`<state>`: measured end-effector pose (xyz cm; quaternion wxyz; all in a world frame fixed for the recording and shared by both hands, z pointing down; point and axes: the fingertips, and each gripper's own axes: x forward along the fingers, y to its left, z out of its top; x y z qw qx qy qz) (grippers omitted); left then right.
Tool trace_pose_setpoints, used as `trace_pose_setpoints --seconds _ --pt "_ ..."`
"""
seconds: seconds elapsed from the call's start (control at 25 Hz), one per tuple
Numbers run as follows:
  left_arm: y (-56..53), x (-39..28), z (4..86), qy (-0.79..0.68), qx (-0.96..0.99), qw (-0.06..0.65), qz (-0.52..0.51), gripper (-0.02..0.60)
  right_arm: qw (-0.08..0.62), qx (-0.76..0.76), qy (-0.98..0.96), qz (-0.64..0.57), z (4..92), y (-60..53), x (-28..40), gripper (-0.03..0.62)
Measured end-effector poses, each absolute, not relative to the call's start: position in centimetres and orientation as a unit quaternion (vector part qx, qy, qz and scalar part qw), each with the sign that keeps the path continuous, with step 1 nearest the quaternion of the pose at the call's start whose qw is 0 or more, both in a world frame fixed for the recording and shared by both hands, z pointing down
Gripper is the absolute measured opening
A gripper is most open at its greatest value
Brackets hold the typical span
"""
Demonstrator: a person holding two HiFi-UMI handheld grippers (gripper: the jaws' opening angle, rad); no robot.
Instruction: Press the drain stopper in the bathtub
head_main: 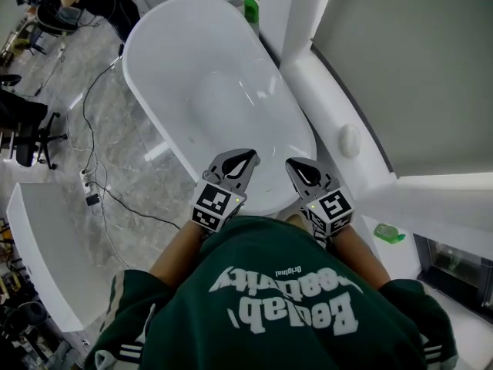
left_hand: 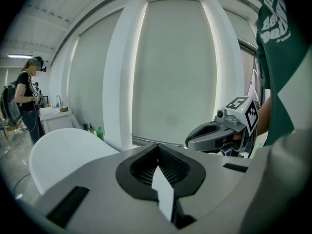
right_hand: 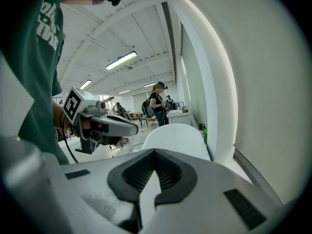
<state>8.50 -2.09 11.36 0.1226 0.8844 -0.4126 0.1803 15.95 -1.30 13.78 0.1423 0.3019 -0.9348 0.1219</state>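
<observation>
A white oval bathtub (head_main: 185, 60) lies below me, and its near end is under both grippers. I cannot make out a drain stopper on its white floor. My left gripper (head_main: 245, 157) and right gripper (head_main: 296, 165) are held close to my chest above the tub's near rim, side by side and pointing away from me. Both are shut with nothing in them. In the left gripper view the shut left gripper (left_hand: 157, 147) faces the window wall, with the right gripper (left_hand: 191, 141) beside it and the tub (left_hand: 63, 155) at the left. In the right gripper view the right gripper (right_hand: 154, 152) faces the tub (right_hand: 175, 138).
A green bottle (head_main: 251, 8) stands at the tub's far end by a white column (head_main: 296, 14). On the ledge to the right are a round white knob (head_main: 350, 139) and a green item (head_main: 389, 233). Cables (head_main: 92, 129) and an office chair (head_main: 31, 137) are at the left. A person (left_hand: 27, 99) stands beyond.
</observation>
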Motion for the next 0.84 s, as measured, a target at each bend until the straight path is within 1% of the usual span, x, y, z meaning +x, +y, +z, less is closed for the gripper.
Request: trace_pose_setpoints --seconds 0.84 --pt "-2.6 10.2 11.7 -0.409 0.885 0.121 0.184 0.009 0.144 0.293 -0.935 0.135 15.2 -1.3 17.2 0.014"
